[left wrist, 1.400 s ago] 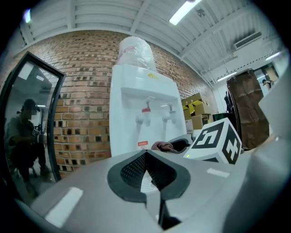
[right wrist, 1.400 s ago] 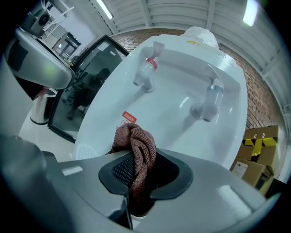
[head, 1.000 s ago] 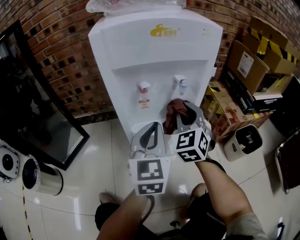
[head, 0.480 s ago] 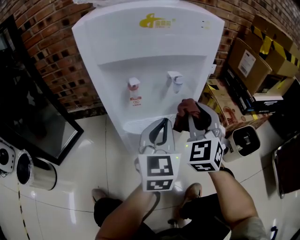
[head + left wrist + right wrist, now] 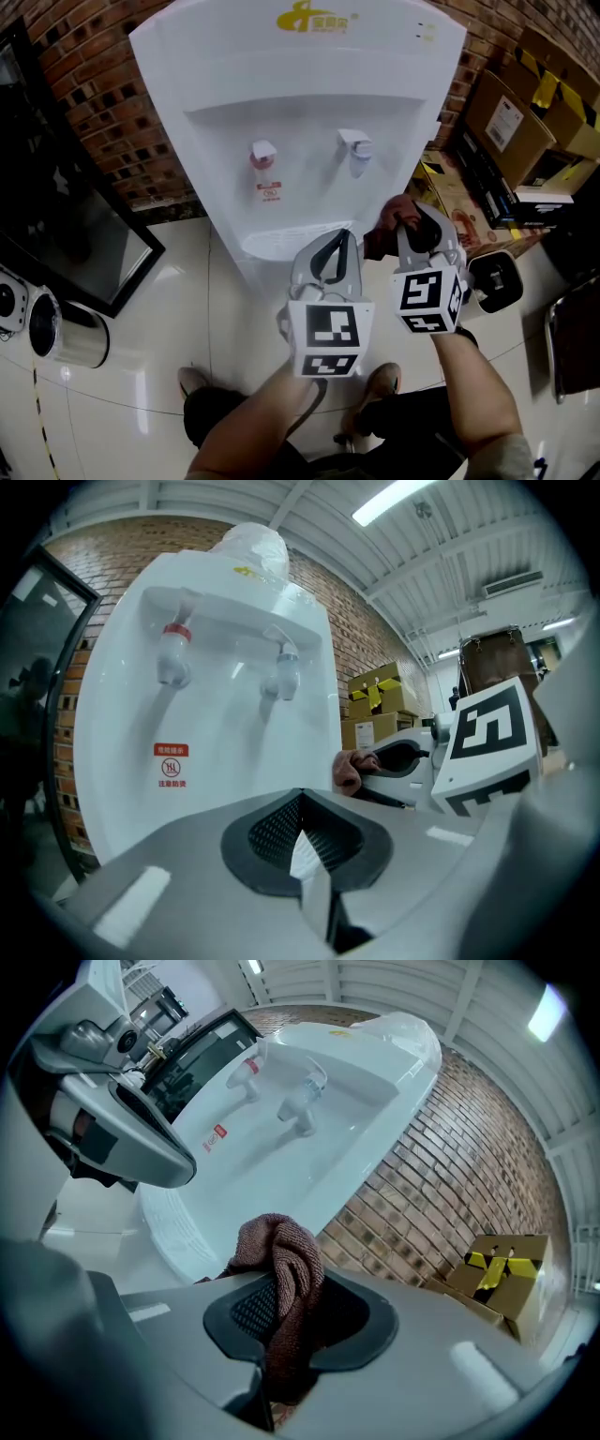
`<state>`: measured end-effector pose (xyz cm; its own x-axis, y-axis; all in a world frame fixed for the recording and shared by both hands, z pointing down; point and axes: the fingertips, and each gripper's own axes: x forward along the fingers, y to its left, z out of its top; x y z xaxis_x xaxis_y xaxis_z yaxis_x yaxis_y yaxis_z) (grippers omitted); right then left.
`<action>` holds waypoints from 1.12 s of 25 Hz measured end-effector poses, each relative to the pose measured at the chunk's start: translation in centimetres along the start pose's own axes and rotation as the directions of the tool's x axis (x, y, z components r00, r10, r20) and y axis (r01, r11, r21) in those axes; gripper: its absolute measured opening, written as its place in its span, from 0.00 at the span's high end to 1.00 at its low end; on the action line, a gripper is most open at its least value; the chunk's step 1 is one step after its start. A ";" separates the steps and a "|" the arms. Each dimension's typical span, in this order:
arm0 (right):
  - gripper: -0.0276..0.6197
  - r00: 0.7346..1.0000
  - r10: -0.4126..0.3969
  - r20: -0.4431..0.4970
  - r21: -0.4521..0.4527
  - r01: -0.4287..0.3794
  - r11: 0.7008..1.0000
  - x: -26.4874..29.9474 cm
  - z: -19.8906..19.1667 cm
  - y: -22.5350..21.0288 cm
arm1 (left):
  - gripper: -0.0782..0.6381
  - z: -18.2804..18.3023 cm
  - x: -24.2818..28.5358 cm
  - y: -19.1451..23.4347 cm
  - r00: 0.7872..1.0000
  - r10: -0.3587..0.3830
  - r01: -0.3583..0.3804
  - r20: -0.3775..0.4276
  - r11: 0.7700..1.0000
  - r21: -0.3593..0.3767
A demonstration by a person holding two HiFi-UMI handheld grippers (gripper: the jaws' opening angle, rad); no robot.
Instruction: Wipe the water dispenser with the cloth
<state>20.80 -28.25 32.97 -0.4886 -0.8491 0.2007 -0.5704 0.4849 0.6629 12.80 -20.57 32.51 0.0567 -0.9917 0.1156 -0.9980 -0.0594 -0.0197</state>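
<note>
Firmly pinched, the reddish-brown cloth [image 5: 281, 1269] sat bunched between the jaws of our right tool [image 5: 295, 1314]. The jaws were closed on it, with one fold rising above the pads and the rest hanging below. We held it low at the right-hand edge of the white water dispenser [image 5: 300, 94], just beside the drip tray [image 5: 279, 242]. Whether the cloth touched the casing we could not tell.

Our left tool [image 5: 330, 264] hovered close alongside, pointed at the drip tray, its jaws drawn together with nothing between them. Both tools carried their marker cubes toward us.

Above the cloth, in the dispenser's recess, a red-capped tap [image 5: 263, 154] stood on the left and a pale blue one [image 5: 355, 151] on the right. A small red warning label [image 5: 269, 192] sat under the red tap. A yellow logo [image 5: 317, 18] marked the top panel.

Behind the dispenser ran a brick wall [image 5: 89, 89]. Cardboard boxes [image 5: 511, 117], some with yellow-and-black tape, were stacked to its right, and a small white appliance [image 5: 495, 279] stood on the floor in front of them. To the left, a dark glass panel [image 5: 66, 234] leaned above the glossy tiled floor [image 5: 141, 375], with a metal canister [image 5: 67, 333] lying near it.
</note>
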 end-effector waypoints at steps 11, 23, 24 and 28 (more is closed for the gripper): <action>0.81 1.000 0.030 -0.002 0.060 -0.030 0.998 -1.1 1.7 0.9 | 0.89 1.6 -4.2 5.1 0.992 0.128 -0.129 0.018 0.991 0.046; 0.81 0.930 0.255 0.264 -0.035 -0.255 0.966 -3.1 15.6 14.7 | 0.89 0.1 -13.0 17.5 0.963 0.266 -0.258 -0.040 0.954 0.153; 0.81 0.923 0.275 0.271 -0.052 -0.271 0.961 -3.0 16.3 16.1 | 0.89 -0.2 -13.5 18.4 0.962 0.270 -0.264 -0.046 0.959 0.107; 0.81 0.905 0.336 0.261 -0.096 -0.322 0.942 -2.1 18.1 21.3 | 0.89 0.2 -15.2 21.2 0.956 0.294 -0.294 -0.018 0.956 0.009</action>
<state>-2.32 -12.36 33.60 -0.8060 -0.5510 0.2163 -0.3165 0.7100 0.6291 -9.23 -6.78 30.13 -0.2399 -0.9630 0.1227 -0.9703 0.2339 -0.0620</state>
